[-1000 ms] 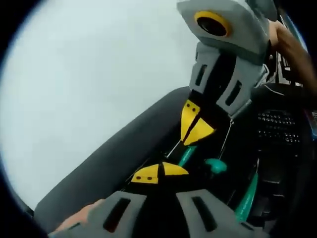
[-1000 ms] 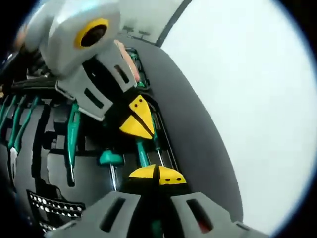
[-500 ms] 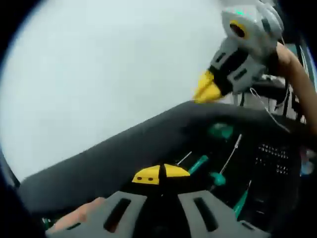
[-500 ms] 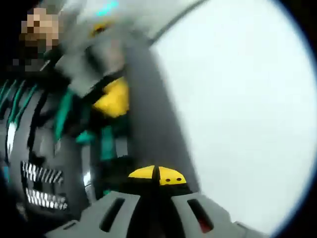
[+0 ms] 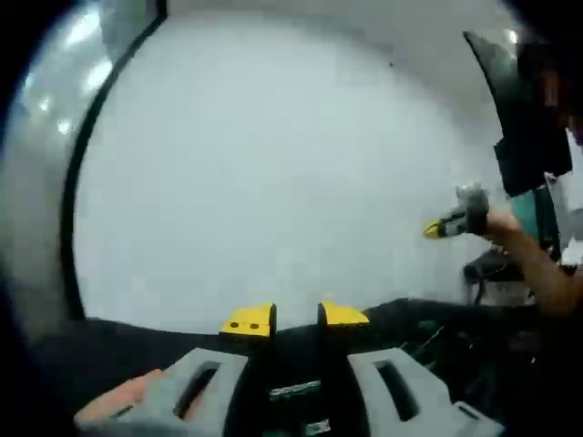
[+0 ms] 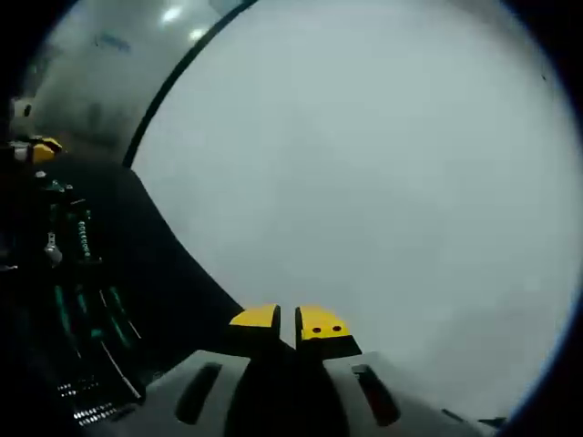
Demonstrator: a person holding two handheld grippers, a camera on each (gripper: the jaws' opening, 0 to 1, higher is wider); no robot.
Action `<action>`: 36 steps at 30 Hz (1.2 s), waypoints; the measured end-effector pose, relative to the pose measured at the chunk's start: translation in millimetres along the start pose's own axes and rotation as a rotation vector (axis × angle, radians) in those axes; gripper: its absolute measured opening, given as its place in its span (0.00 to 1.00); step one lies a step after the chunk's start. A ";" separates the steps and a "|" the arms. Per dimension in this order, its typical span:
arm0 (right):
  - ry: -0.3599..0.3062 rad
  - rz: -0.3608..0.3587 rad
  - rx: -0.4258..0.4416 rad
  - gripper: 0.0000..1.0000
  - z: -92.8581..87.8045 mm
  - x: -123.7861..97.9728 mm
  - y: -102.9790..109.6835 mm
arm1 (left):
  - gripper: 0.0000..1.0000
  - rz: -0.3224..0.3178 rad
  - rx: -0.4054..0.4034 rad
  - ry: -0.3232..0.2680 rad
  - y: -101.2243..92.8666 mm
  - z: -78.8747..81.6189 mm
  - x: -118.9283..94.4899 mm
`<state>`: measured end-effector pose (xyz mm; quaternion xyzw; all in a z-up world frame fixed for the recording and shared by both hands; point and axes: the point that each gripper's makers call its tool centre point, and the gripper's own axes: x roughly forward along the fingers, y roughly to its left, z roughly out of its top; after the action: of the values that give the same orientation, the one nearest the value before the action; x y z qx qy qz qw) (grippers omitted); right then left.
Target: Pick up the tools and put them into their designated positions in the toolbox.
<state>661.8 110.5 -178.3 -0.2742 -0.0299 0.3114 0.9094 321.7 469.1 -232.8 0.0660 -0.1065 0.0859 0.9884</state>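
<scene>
Both yellow-tipped tongs, left point(image 5: 296, 317) and right point(image 6: 289, 320), stand slightly parted and empty above the plain white counter point(image 5: 273, 182). The black moulded toolbox point(image 6: 73, 300) (green-handled tools apparently seated inside) lies beside them, probably awaiting nothing further.

Toolbox point(image 6: 82, 300) is dark and cut off by the picture edge in the right gripper view; green-handled tools point(image 6: 77, 273) in it are too small to tell apart. In the left gripper view the far claw point(image 5: 446, 228) is tiny and blurred, jaw state unreadable there.
</scene>
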 end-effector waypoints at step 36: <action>1.108 0.191 0.601 0.19 -245.6 -50.1 130.2 | 0.10 0.239 0.015 0.030 65.7 -81.9 -112.7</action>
<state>605.3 48.8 -448.0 -0.1290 0.5583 0.1977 0.7954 217.4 527.8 -329.8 0.0588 -0.0982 0.2047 0.9721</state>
